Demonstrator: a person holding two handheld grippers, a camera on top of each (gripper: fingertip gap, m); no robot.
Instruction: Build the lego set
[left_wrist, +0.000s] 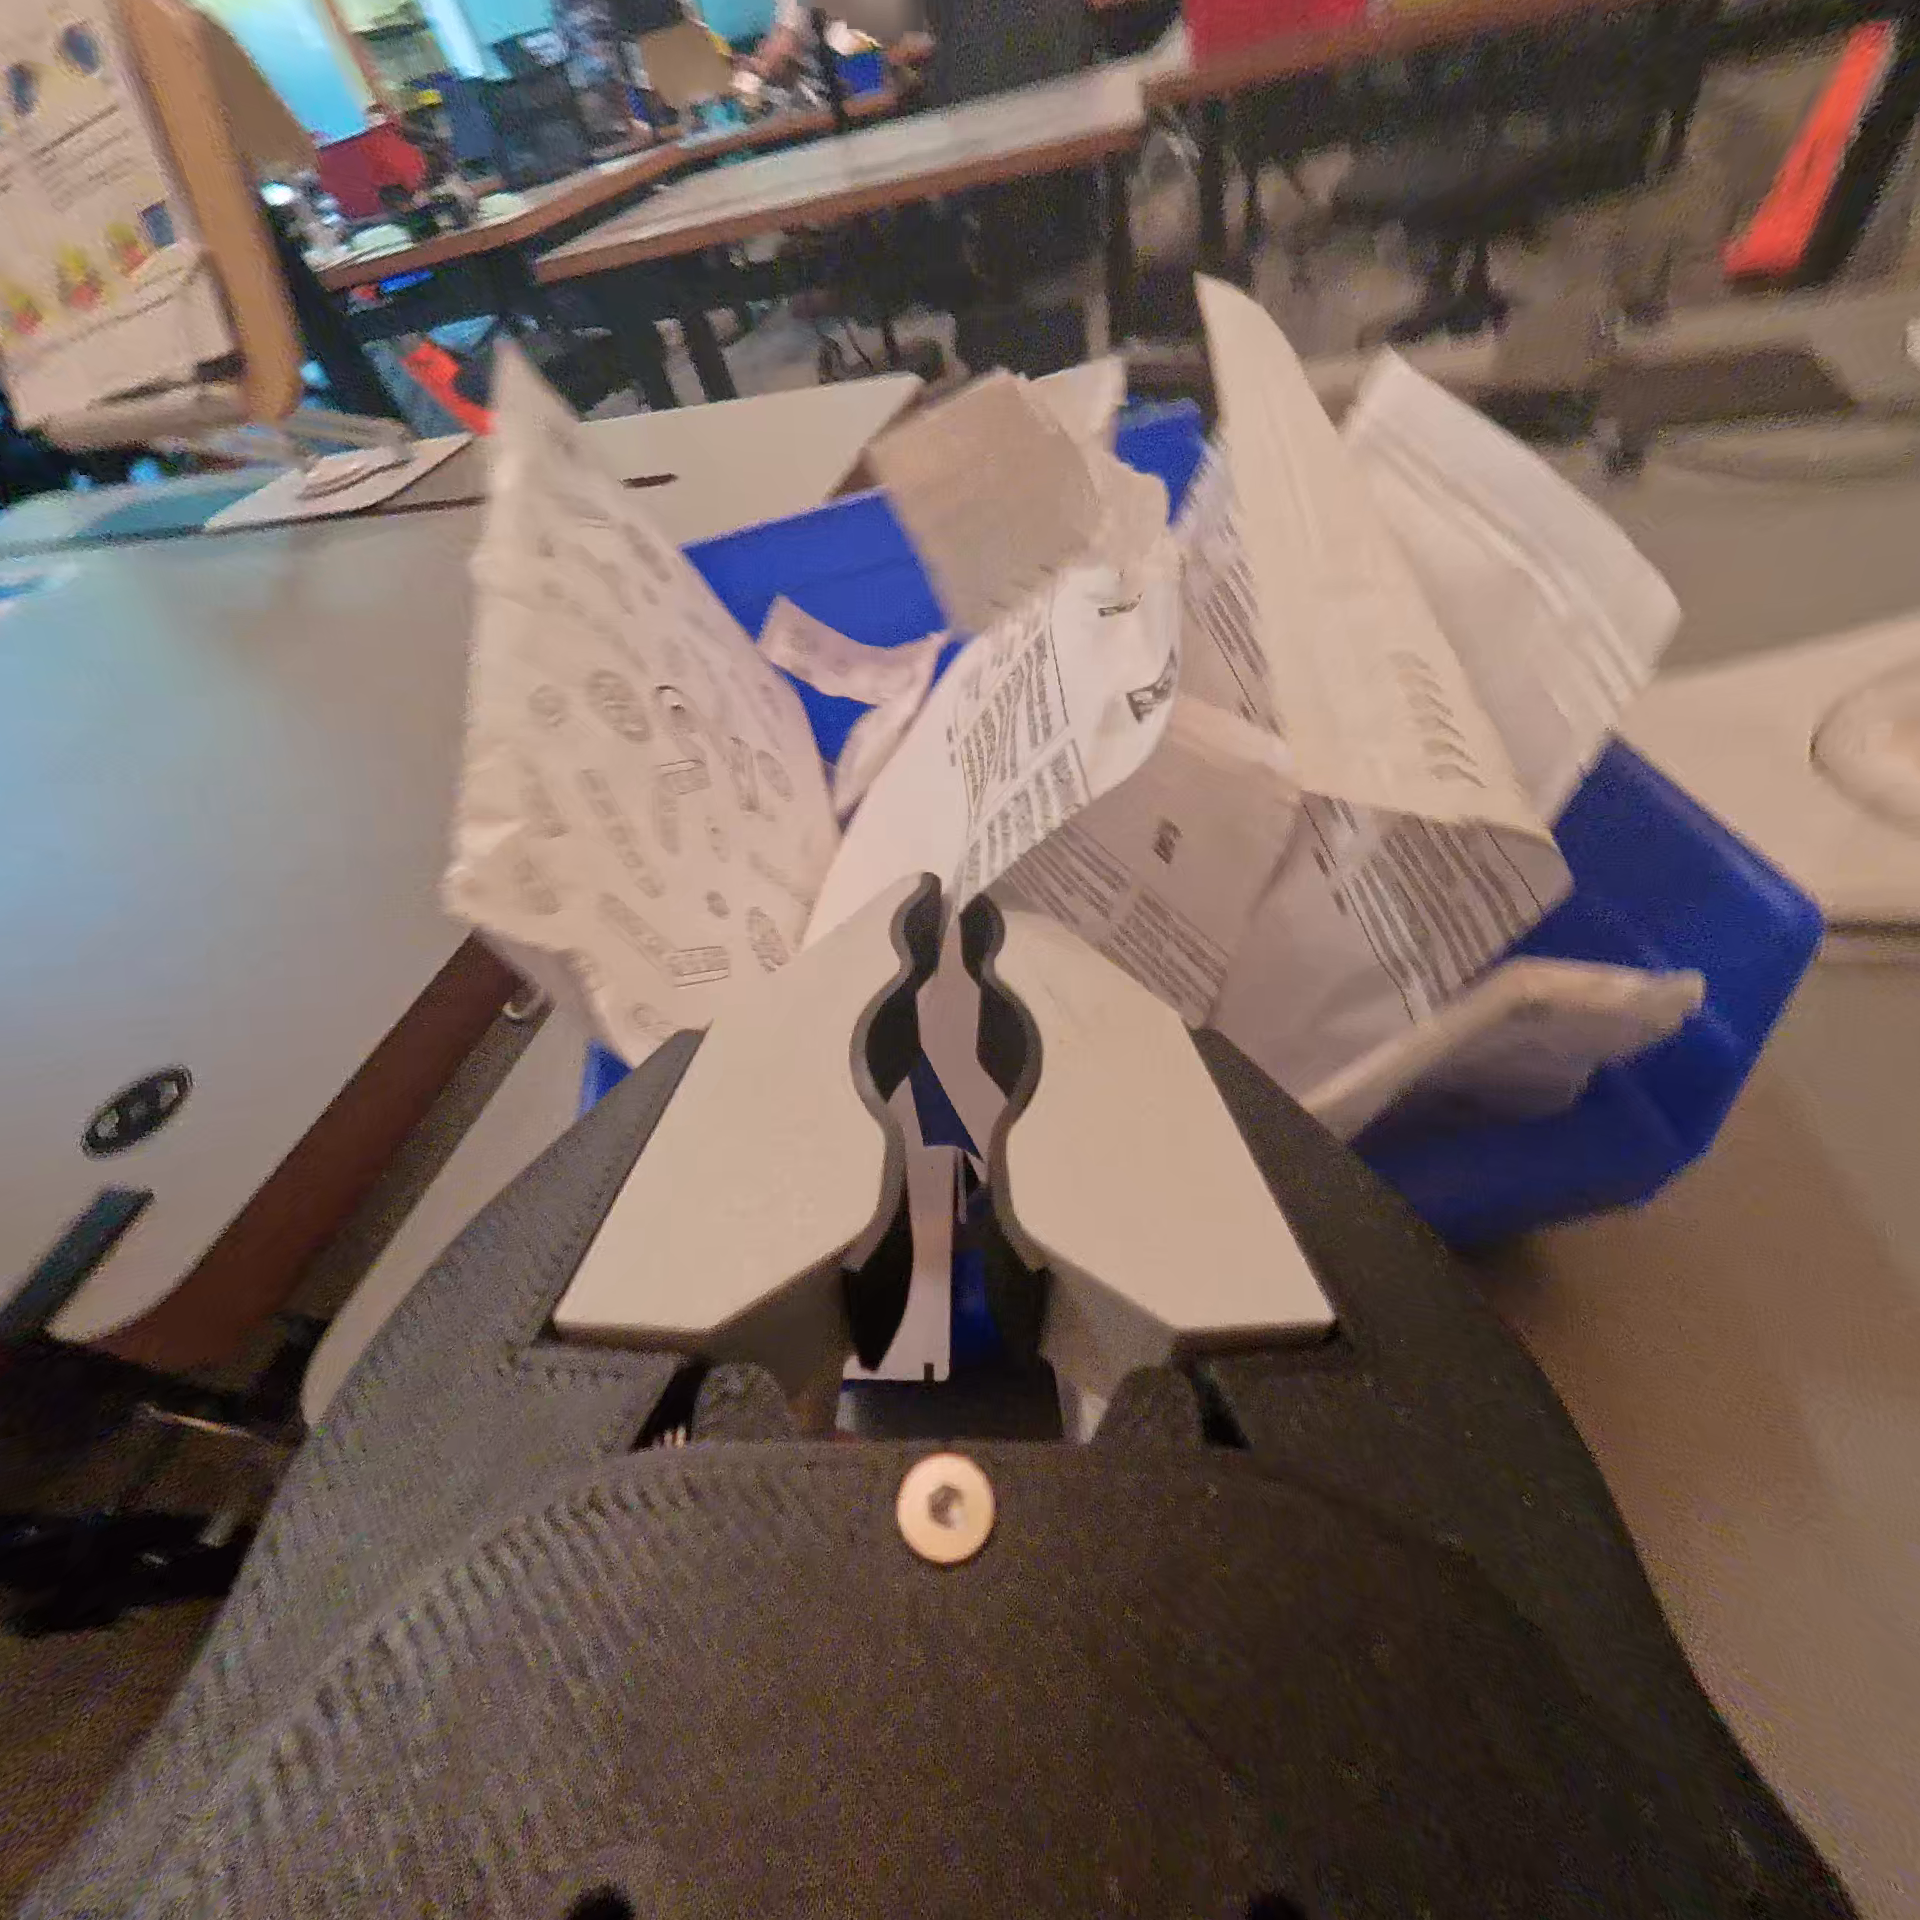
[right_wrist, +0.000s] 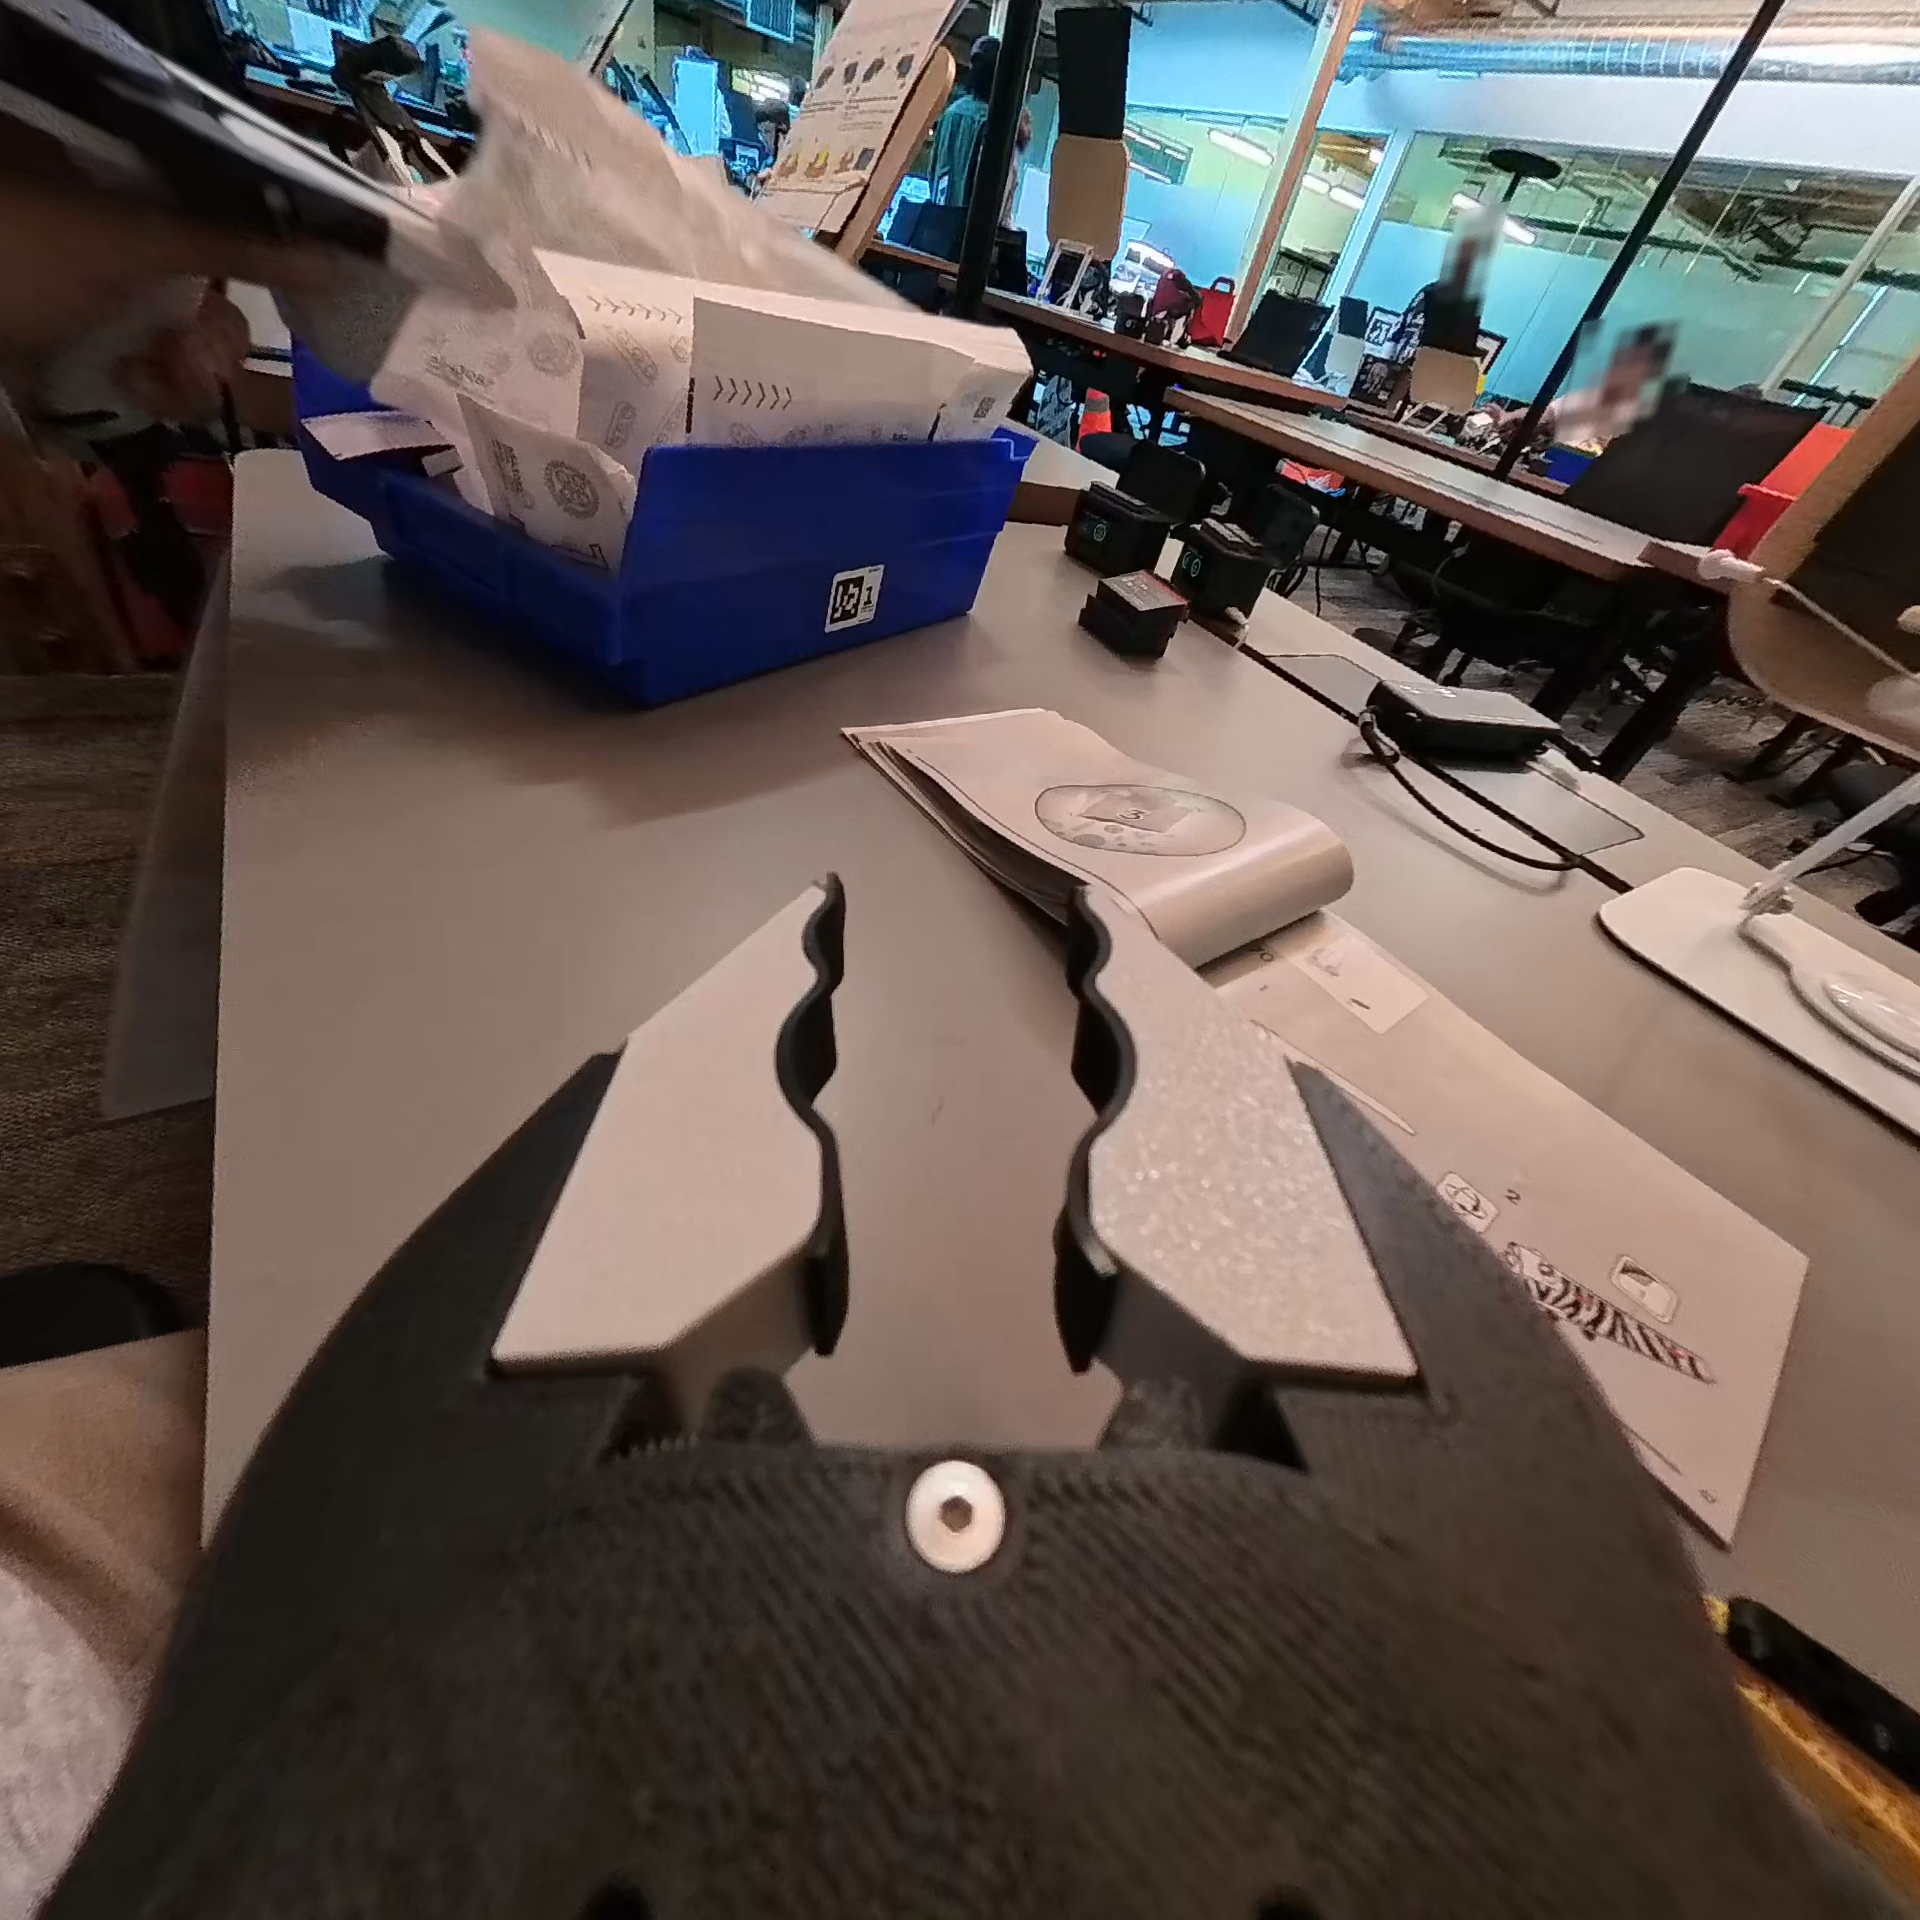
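A grey table (right_wrist: 540, 831) carries the work, in a large room with rows of long wood-edged desks (right_wrist: 1403, 457), glass partitions and teal walls behind. At about 11 o'clock in the right wrist view a blue bin (right_wrist: 790, 540) sits on the table, stuffed with white printed paper bags (right_wrist: 831, 374) that stand on end and fan upward and outward over its rim. An open instruction booklet (right_wrist: 1101, 831) lies flat at about 1 o'clock of the right gripper (right_wrist: 951, 914), its long axis running from near right to far left, with the turned pages curled over at the near end. Small black boxes (right_wrist: 1132, 613) sit beyond it, and a white lamp base (right_wrist: 1766, 997) at 3 o'clock. The right gripper hovers level above bare table, jaws set wide and empty. The left gripper (left_wrist: 951, 914) reaches into the bin from the near side, tilted slightly upward, jaws nearly closed and pinching a bag edge (left_wrist: 935, 1195). That view is motion-blurred.
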